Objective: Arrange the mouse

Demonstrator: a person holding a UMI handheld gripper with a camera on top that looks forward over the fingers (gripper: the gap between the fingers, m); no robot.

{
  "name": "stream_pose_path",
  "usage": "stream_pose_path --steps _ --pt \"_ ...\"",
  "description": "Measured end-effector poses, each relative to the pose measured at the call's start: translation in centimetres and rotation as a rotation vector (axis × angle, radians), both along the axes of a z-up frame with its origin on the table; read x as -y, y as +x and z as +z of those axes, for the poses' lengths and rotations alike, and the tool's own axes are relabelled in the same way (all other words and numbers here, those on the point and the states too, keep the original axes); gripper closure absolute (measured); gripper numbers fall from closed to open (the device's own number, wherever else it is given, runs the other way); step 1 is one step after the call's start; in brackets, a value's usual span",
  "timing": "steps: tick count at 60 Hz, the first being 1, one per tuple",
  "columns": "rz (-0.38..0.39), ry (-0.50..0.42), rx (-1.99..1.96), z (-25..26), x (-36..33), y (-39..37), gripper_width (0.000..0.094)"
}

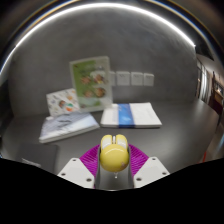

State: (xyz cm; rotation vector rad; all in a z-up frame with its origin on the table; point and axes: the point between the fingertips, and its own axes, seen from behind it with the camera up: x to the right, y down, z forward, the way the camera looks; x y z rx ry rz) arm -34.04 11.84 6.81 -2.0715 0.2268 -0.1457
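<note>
The jaws sit low over a grey desk with a small yellow mouse between the 2 purple pads. The mouse fills the space between the pads, and each pad appears to meet its flank, so the jaws look pressed in on it, pinching it by its sides; whether the mouse is lifted or still resting on the desk cannot be told from this angle. Its rounded back faces up, with a faint seam running along the middle, and its nose points away from the camera. Beyond the jaws lie 2 flat stacks of paper: a white and blue booklet just ahead and slightly to the right, and a second booklet further to the left, lying at an angle. Behind them a picture card with green and orange printing leans against the wall, a smaller card sits beside it, and a row of pale wall plates runs along the wall. As for progress, the grasp seems to be made, which I take as the first part of the job. What remains, in my judgement, is carrying the mouse to its intended spot, setting it down squarely, and releasing it; no obvious target place shows here.
</note>
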Motion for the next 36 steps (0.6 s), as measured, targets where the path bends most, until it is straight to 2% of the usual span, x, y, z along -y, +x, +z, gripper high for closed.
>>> stream_pose_path --steps 1,7,9,16,23,31,36 --pt "0.005 0.016 -0.001 0.4 0.8 0.0 0.0552" --pt "0.069 0.093 0.001 3.9 1.4 -14.5 0.0553" --pt "0.093 0.103 -0.013 4.1 1.6 -16.5 0.0554" --pt "0.158 0.047 -0.035 0.4 2.5 -29.6 0.0554" --pt "0.179 -0.056 -0.035 -5.4 3.0 -34.0 0.0553" --pt "0.158 -0.147 -0.028 -9.9 3.6 -35.8 0.055" --pt "0.143 -0.139 -0.004 -9.9 3.4 -35.6 0.0545"
